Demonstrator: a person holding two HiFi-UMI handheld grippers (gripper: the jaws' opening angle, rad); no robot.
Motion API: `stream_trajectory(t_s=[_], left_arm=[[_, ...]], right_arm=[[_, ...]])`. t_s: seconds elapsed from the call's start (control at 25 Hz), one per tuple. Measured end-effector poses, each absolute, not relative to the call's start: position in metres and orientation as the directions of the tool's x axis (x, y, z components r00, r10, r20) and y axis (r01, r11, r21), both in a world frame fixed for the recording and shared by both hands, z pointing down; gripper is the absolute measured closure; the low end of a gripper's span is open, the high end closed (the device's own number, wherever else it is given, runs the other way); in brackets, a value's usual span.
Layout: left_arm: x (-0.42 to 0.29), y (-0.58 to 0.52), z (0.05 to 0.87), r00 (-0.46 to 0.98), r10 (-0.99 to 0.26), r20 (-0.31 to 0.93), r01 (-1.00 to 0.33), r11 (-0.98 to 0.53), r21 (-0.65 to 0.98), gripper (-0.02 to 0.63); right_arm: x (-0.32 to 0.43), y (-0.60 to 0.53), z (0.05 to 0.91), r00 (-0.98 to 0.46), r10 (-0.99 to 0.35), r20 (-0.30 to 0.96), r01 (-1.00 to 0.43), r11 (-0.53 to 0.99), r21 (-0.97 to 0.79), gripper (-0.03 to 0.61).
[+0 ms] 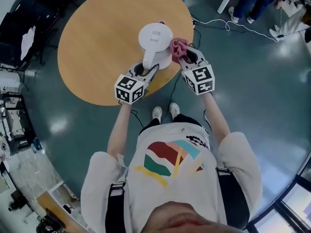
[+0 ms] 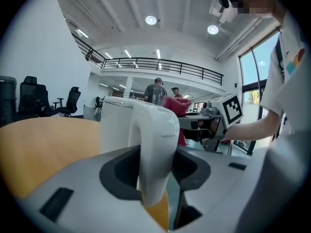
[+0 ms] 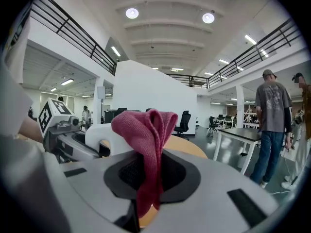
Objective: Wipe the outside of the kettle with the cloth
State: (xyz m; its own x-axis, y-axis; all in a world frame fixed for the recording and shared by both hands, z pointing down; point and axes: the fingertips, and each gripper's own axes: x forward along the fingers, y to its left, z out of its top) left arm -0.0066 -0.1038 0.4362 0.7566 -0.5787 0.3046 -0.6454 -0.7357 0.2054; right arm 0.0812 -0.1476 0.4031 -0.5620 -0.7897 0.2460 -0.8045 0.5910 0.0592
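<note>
Kettle (image 1: 155,45): white, standing upright near the edge of a round wooden table (image 1: 97,42) closest to the person, its lid facing the head camera and its handle (image 2: 153,149) turned toward the person.

We note the surroundings. The table stands on a glossy grey-green floor. A white cable (image 1: 228,25) trails across the floor beyond the table, and two people's legs (image 1: 252,1) show at the far right corner of the head view. Dark equipment is stacked at the left edge. The left gripper view shows black office chairs (image 2: 34,101) behind the table and two people (image 2: 156,92) standing under a railed balcony. The right gripper view shows a person (image 3: 272,125) standing by a dark-topped desk (image 3: 243,135). Nothing lies on the table between the grippers and the kettle.

Each gripper's cube carries black-and-white square markers; the person's shirt bears a multicoloured graphic.

Both forearms reach forward, with the grippers angled slightly downward and converging on the kettle. The left gripper (image 1: 145,71) is clamped on the kettle handle, which runs upright between its jaws. The right gripper (image 1: 187,57) pinches a dark pink knitted cloth (image 1: 178,47), bunched above the jaws. The cloth sits at the kettle's right flank; we cannot confirm contact.
</note>
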Motion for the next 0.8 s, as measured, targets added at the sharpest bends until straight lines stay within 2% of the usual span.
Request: stream_trajectory(t_s=[0.12,0.24,0.28,0.36,0.4,0.48,0.56,0.8], left_arm=[[-0.011,-0.106,0.432,0.753,-0.596,0.278,-0.652,-0.733,0.196,0.430],[-0.022,-0.107,0.423,0.732,-0.652,0.199,-0.681,-0.704,0.200,0.425],[-0.025,-0.106,0.417,0.730,-0.664,0.161,-0.683,-0.701,0.207,0.399],[-0.032,-0.105,0.405,0.727,-0.681,0.088,-0.681,-0.698,0.220,0.297],[-0.035,-0.105,0.400,0.724,-0.687,0.066,-0.682,-0.699,0.214,0.268],[-0.042,-0.103,0.391,0.722,-0.691,0.043,-0.686,-0.706,0.179,0.261],[-0.049,-0.097,0.388,0.743,-0.667,0.050,-0.665,-0.729,0.160,0.261],[-0.042,-0.064,0.404,0.864,-0.491,0.113,-0.503,-0.836,0.221,0.264]], right_arm=[[0.088,-0.142,0.404,-0.551,-0.795,0.254,-0.814,0.579,0.046,0.531],[0.091,-0.137,0.409,-0.546,-0.794,0.267,-0.817,0.575,0.042,0.531],[0.091,-0.135,0.411,-0.546,-0.793,0.270,-0.817,0.576,0.039,0.531],[0.088,-0.133,0.416,-0.547,-0.791,0.274,-0.817,0.576,0.032,0.531],[0.085,-0.132,0.418,-0.547,-0.790,0.276,-0.817,0.576,0.029,0.531],[0.080,-0.130,0.420,-0.545,-0.791,0.279,-0.820,0.572,0.021,0.531],[0.078,-0.129,0.420,-0.539,-0.794,0.283,-0.826,0.563,0.007,0.531],[0.075,-0.141,0.422,-0.522,-0.798,0.301,-0.836,0.549,0.006,0.531]])
